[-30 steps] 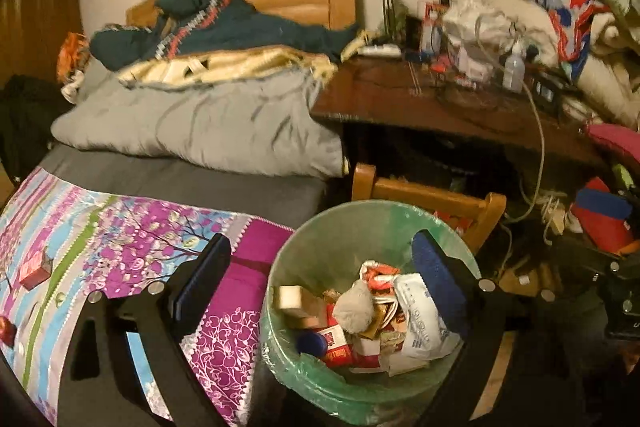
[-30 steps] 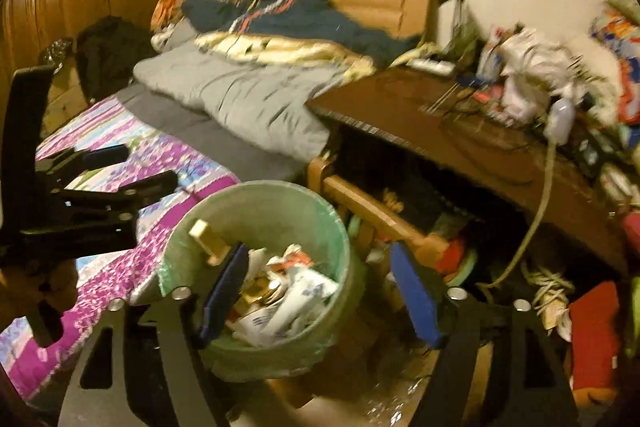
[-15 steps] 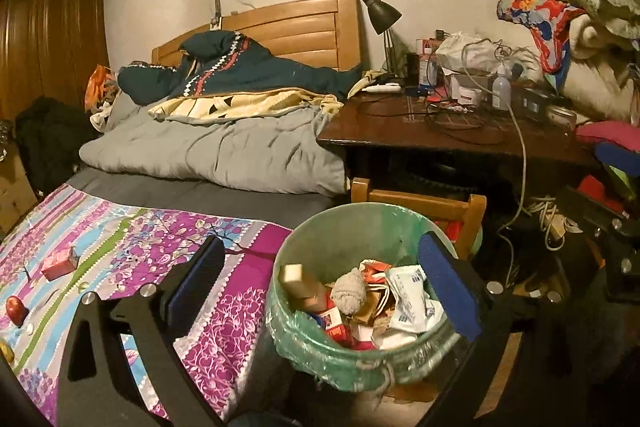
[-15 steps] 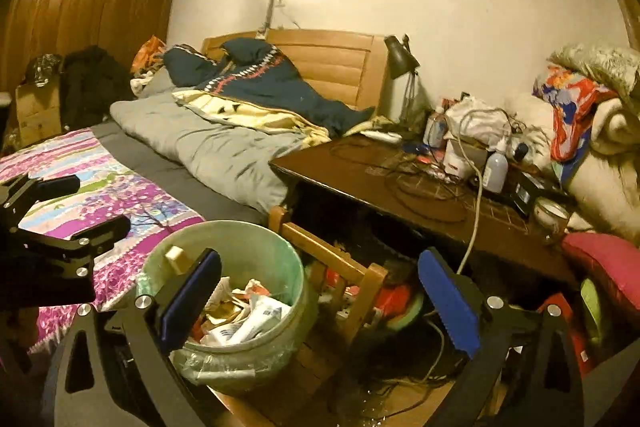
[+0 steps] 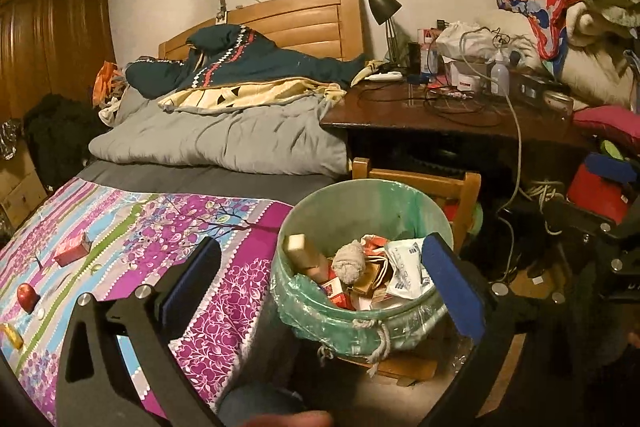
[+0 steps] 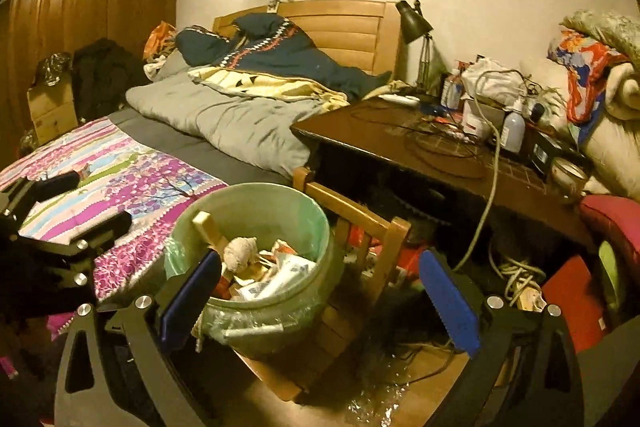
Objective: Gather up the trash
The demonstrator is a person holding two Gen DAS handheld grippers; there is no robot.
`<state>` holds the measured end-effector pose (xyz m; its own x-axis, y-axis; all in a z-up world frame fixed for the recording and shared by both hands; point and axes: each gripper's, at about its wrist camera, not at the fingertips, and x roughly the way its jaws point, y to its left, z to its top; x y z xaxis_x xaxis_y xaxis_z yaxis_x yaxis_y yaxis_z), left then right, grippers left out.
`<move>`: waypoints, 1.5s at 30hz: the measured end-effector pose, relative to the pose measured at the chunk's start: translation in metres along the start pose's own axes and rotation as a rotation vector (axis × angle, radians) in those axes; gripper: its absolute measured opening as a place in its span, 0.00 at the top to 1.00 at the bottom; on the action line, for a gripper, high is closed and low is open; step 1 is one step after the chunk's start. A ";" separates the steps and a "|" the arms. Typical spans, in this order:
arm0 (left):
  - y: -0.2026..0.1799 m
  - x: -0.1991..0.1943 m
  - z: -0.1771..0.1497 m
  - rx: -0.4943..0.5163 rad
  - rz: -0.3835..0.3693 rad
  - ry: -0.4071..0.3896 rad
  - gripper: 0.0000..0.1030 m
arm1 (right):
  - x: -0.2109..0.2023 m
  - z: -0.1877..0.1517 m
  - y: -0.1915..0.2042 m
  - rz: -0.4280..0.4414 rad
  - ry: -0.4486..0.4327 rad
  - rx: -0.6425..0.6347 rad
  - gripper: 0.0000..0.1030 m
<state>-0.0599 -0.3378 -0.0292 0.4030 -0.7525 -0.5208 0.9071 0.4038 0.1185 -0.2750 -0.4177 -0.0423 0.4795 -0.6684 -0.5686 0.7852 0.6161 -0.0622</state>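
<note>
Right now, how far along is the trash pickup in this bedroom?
Done: the green-lined bin already holds wrappers, a box and a wad of cloth. In hand: nothing; the left gripper is opening and the right gripper stands open, both empty. Left: a red box, a red round item and a yellow piece lie on the floral bedspread.

Both grippers have drawn back from the green-lined round trash bucket (image 5: pixel 362 323); the left gripper (image 5: pixel 320 291) opening wider, the right gripper (image 6: pixel 320 299) now spread wide, empty.
</note>
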 end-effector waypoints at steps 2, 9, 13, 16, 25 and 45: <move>-0.001 0.000 -0.001 0.000 0.006 -0.001 0.06 | 0.001 -0.002 -0.002 -0.010 0.018 -0.001 0.04; 0.001 0.004 -0.007 -0.009 -0.002 0.039 0.06 | 0.006 -0.008 -0.004 0.001 0.060 0.015 0.04; 0.000 0.008 -0.017 -0.023 -0.010 0.077 0.06 | 0.009 -0.012 0.000 0.017 0.073 0.017 0.04; -0.001 0.011 -0.025 -0.024 -0.007 0.103 0.06 | 0.011 -0.014 -0.001 0.014 0.083 0.009 0.04; -0.001 0.015 -0.025 -0.007 -0.011 0.128 0.06 | 0.014 -0.020 -0.009 0.008 0.102 0.025 0.04; 0.001 0.023 -0.028 -0.078 0.004 0.198 0.06 | 0.025 -0.025 -0.013 0.026 0.141 0.054 0.04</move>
<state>-0.0532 -0.3407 -0.0645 0.3681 -0.6372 -0.6771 0.8903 0.4514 0.0592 -0.2828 -0.4318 -0.0766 0.4430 -0.5854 -0.6791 0.7951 0.6065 -0.0042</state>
